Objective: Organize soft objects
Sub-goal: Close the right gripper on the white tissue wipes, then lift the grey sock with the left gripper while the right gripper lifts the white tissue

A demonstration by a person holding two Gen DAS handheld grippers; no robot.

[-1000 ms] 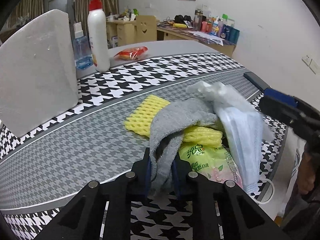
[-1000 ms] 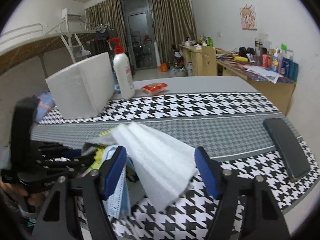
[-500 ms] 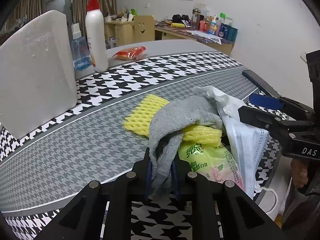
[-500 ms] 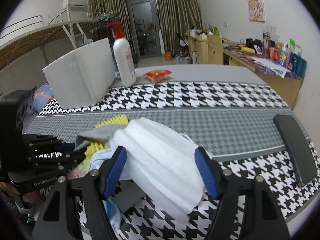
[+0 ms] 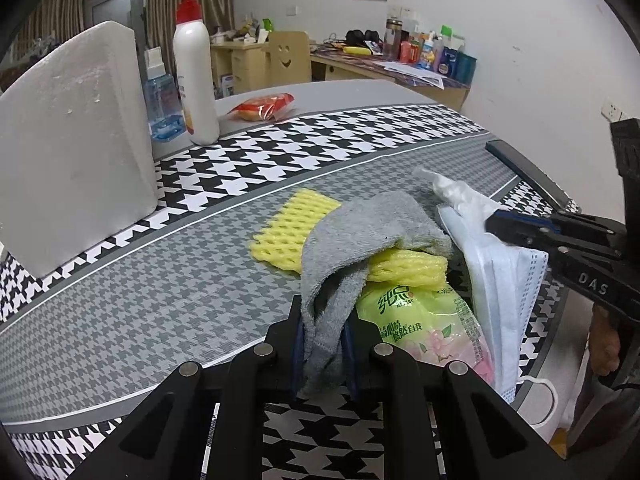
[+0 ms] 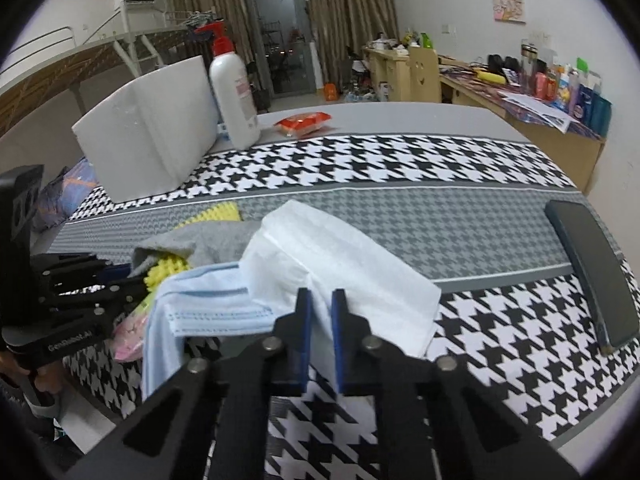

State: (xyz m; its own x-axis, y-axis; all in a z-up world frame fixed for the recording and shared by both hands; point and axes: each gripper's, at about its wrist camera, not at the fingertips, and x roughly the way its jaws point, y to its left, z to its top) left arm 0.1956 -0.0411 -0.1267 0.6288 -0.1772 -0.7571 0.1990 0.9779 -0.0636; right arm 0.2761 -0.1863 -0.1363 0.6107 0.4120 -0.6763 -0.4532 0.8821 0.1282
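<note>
A pile of soft things lies near the table's front edge: a yellow foam net (image 5: 288,228), a grey cloth (image 5: 360,232), a green tissue packet (image 5: 420,316), a blue face mask (image 5: 508,280) and a white tissue (image 6: 332,256) on top. My left gripper (image 5: 322,320) is shut on the hanging end of the grey cloth. My right gripper (image 6: 319,300) is closing its jaws, and the near edge of the white tissue is pinched between the blue pads. From the left wrist view, the right gripper (image 5: 496,222) reaches in over the mask.
A white foam block (image 5: 72,152), a pump bottle (image 5: 196,72), a small blue bottle (image 5: 162,104) and a red snack packet (image 5: 262,106) stand at the back of the table. A black phone (image 6: 592,268) lies at the right edge. A hand holds each gripper's handle.
The right gripper's wide jaws came down over the white tissue and closed on its near edge. The left gripper stayed put, still holding the grey cloth.
</note>
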